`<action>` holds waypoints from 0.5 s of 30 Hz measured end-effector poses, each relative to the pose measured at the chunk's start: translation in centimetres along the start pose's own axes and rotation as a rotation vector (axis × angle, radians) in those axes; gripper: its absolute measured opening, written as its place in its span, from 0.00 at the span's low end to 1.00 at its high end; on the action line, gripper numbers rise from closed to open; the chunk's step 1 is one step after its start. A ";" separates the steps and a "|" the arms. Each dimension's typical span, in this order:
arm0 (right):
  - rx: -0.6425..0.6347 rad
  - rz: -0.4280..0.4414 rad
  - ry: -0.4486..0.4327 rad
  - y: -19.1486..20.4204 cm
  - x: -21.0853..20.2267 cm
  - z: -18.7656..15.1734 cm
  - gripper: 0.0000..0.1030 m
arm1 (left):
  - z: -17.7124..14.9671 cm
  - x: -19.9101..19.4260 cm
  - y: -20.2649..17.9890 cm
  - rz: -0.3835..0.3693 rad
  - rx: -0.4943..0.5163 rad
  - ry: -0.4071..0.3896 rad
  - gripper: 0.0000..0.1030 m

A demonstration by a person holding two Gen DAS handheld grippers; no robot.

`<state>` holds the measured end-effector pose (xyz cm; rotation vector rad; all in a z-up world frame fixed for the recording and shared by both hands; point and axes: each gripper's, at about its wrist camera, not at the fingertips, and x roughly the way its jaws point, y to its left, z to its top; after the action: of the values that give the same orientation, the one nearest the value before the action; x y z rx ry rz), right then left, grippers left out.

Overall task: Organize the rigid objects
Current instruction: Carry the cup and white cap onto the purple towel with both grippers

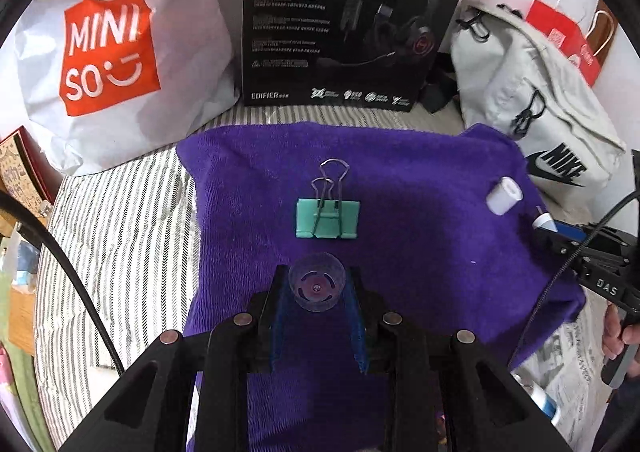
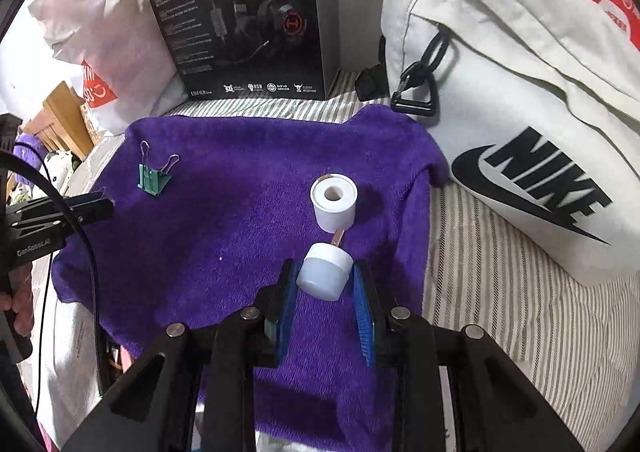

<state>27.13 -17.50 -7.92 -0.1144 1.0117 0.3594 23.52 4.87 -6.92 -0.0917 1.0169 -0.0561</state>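
Left gripper (image 1: 317, 288): fingers clamped on clear cup (image 1: 317, 287), held over near part of towel (image 1: 420, 179). Clip (image 1: 327, 219) just beyond cup, handles pointing away. Right gripper (image 2: 325, 276): fingers clamped on white cap (image 2: 325, 272), stem pointing toward roll (image 2: 333, 207) just ahead on towel; right hand nearer roll.

Both grippers black plastic w/ blue ribbed pads (image 2: 362, 308), round silver screws (image 1: 244, 318) on top, black cable (image 1: 60, 260) & white "DAS" letters (image 1: 607, 286)
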 end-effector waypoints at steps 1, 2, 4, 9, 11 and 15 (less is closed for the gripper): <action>-0.002 -0.002 0.004 0.0 0.3 0.1 0.27 | 0.1 0.3 0.0 0.003 0.000 0.003 0.25; -0.005 0.001 0.008 0.0 0.5 0.2 0.27 | 0.1 0.6 0.0 -0.001 -0.003 0.006 0.25; -0.008 -0.005 0.011 -0.1 0.9 0.3 0.27 | 0.2 0.9 0.0 0.002 -0.005 0.012 0.25; -0.021 -0.010 0.026 -0.3 1.9 0.5 0.27 | 0.3 1.7 -0.1 0.023 0.012 0.025 0.25; -0.014 -0.013 0.030 -0.5 2.1 0.5 0.27 | 0.4 1.9 -0.1 0.026 0.013 0.027 0.25; -0.020 -0.018 0.043 -0.5 2.8 0.7 0.27 | 0.5 2.2 0.1 0.027 0.016 0.030 0.25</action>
<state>29.25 -17.10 -9.93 -0.1499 1.0490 0.3520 25.10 4.77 -8.55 -0.0630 1.0472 -0.0413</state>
